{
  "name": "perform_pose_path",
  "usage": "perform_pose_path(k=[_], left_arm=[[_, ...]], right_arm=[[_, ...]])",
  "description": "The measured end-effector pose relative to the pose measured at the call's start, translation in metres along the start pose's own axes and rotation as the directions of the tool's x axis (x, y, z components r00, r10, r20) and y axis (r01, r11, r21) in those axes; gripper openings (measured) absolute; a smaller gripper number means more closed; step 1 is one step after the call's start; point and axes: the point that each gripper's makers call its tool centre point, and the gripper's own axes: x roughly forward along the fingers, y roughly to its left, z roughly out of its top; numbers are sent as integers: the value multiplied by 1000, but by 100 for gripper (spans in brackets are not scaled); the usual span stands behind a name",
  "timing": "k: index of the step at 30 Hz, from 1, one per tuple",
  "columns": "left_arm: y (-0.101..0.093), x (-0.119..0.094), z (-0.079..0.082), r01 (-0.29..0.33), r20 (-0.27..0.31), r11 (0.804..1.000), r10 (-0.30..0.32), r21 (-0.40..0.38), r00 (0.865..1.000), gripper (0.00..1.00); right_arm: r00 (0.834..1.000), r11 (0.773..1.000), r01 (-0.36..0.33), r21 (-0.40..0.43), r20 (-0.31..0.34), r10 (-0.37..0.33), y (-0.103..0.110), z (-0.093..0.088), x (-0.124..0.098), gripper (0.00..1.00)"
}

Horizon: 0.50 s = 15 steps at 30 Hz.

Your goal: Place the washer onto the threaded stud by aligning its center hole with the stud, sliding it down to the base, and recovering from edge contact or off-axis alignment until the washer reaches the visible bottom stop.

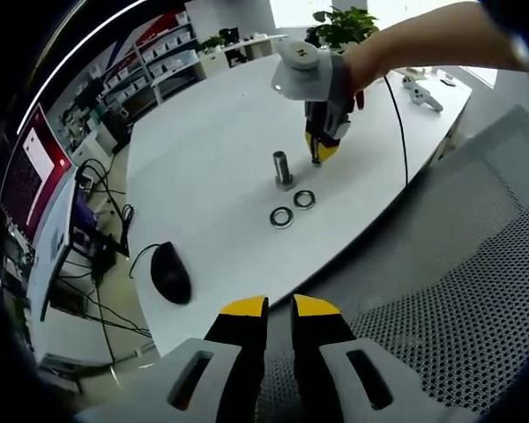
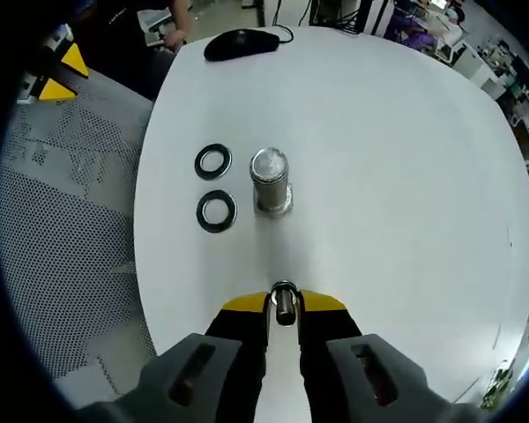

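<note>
A short threaded steel stud (image 2: pixel 269 181) stands upright on its base on the white table (image 2: pixel 406 176). Two dark washers (image 2: pixel 213 162) (image 2: pixel 217 211) lie flat just left of it. My right gripper (image 2: pixel 285 304) is shut on a third washer (image 2: pixel 285 308), held on edge between the yellow tips, a little short of the stud. In the left gripper view a hand holds that right gripper (image 1: pixel 317 152) above the table just beyond the stud (image 1: pixel 282 167), with the two loose washers (image 1: pixel 304 199) (image 1: pixel 281 216) nearer me. My left gripper (image 1: pixel 280 310) hangs back over a chair, jaws together, holding nothing.
A black mouse (image 1: pixel 170 273) with its cable lies near the table's edge. A grey mesh chair (image 1: pixel 476 291) sits beside the table below my left gripper. Shelves, a monitor (image 1: pixel 35 176) and a plant (image 1: pixel 344 22) stand beyond the table.
</note>
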Motion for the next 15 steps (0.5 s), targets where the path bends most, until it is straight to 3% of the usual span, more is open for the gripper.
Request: perform_pose_path(k=[8,15], left_arm=[[2,0,0,-9,0,1000,9,-6,1000,8],[3,1,-1,-13,-1,1000,13,-10,1000,8]], right_arm=[[1000,1000,5,-26,-4,-6,-3,1,3,13],[1000,997,-25,-75,9,26,7,5,4,14]])
